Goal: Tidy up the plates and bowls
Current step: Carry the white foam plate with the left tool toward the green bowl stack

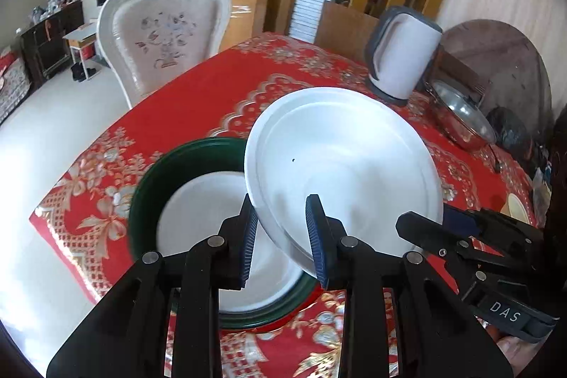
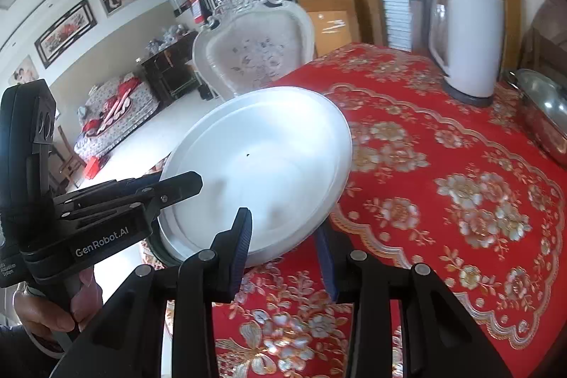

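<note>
A white plate [image 1: 340,151] hangs tilted above the red-clothed table [image 1: 219,87], held by both grippers. My left gripper [image 1: 283,236] is shut on its near-left rim, blue pads on either side of the edge. My right gripper [image 2: 283,250] is shut on the near rim of the same white plate [image 2: 262,165]; in the left wrist view the right gripper [image 1: 425,225] shows at the plate's right edge. Below the raised plate lies a green-rimmed plate [image 1: 149,197] with a white centre, partly hidden. The left gripper [image 2: 170,186] shows in the right wrist view, with a hand under it.
A white electric kettle [image 1: 404,59] stands at the back of the table, a lidded steel pan [image 1: 460,116] to its right. An ornate white chair [image 1: 163,34] stands at the far side. The table's left edge [image 1: 53,229] drops off to pale floor.
</note>
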A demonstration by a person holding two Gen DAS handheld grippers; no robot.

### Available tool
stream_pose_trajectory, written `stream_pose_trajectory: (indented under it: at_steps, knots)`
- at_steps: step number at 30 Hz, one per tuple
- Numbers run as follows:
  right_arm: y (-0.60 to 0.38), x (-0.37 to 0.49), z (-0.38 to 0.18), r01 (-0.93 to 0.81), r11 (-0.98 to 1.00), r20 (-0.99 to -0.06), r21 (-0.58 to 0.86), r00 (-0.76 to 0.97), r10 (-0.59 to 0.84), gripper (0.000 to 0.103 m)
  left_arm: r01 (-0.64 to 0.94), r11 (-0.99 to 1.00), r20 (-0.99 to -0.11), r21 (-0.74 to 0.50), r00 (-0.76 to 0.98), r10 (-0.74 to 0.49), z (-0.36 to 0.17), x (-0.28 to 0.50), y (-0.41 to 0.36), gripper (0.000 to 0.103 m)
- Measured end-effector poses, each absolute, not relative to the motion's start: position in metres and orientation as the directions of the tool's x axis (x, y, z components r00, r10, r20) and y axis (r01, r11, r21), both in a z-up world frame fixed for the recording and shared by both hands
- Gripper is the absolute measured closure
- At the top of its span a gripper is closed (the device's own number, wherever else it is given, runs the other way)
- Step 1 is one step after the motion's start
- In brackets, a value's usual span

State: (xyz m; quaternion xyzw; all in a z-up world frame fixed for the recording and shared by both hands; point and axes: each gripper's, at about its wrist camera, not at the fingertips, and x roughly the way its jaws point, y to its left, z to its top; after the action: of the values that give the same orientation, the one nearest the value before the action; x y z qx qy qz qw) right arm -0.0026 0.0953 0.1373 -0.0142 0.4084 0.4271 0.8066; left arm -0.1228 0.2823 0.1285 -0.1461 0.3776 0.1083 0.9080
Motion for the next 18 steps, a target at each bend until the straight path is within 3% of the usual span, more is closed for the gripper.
stream_pose_trajectory:
  at_steps: [18]
  knots:
    - [0.157,-0.026,0.121,-0.768,0.553,-0.713,0.322,0.188,0.676,0.066,-0.422,0.882,-0.756,-0.212,0.642,0.125,0.102,-0.161,0.331,0.076]
